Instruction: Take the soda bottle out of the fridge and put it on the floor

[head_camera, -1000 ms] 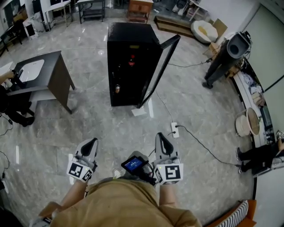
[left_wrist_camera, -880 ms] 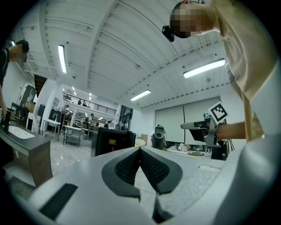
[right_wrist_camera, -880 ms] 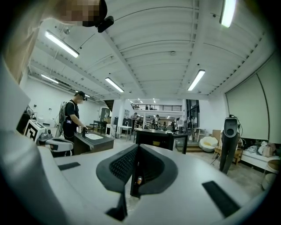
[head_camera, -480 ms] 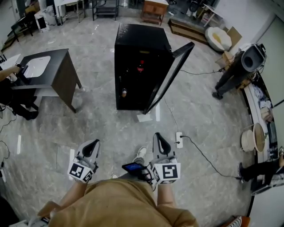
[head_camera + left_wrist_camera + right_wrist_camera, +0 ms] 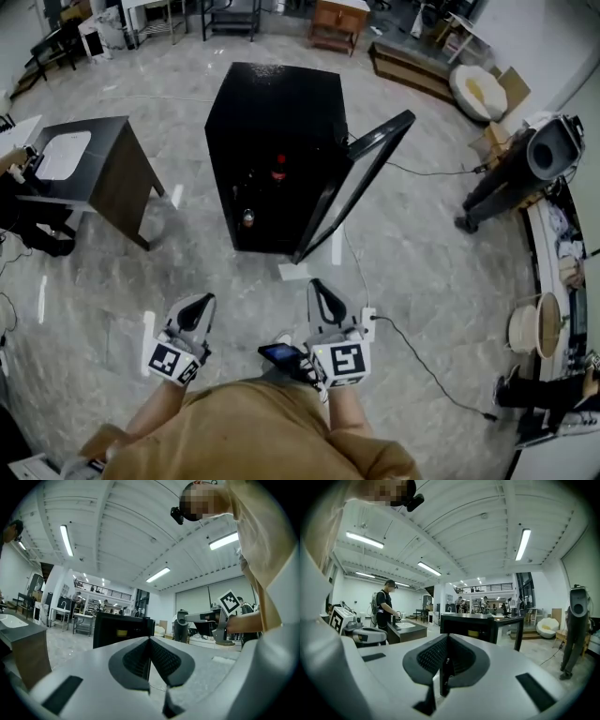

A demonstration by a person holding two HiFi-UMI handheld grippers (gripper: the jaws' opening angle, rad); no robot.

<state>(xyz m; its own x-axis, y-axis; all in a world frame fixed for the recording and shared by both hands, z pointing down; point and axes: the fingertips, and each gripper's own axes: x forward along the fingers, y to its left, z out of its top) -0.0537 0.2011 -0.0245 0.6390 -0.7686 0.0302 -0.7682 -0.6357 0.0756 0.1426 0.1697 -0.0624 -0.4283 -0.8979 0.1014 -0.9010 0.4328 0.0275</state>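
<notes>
A pale marble floor (image 5: 422,244) fills the head view and carries everything here.

One black fridge (image 5: 272,122) stands upright on the floor ahead of you. Its one glass door (image 5: 354,183) is swung open to the right, so the inside faces you.

One dark desk (image 5: 108,178) stands on the floor well apart to the fridge's left, with one white basin (image 5: 62,155) set in its top.

You hold two grippers, low in the view and near your body. The left gripper (image 5: 197,303) points forward over bare floor. Its jaws are clenched together with nothing between them. The right gripper (image 5: 320,287) also points forward, toward the foot of the open door. Its jaws are likewise pressed together and grasp nothing. Each gripper carries one cube with square markers.

One small device with a lit blue screen (image 5: 280,353) sits between the two grippers, close to the right one.

One white power strip (image 5: 367,322) lies on the floor just beside the right gripper, and one dark cable (image 5: 427,366) runs from it toward the floor's near right corner.

The soda bottle (image 5: 278,172), dark with a red top, stands inside the fridge on an upper shelf, near the open door's hinge side. One smaller item (image 5: 247,217) sits lower in the fridge, at the left. You cannot tell what it is.
</notes>
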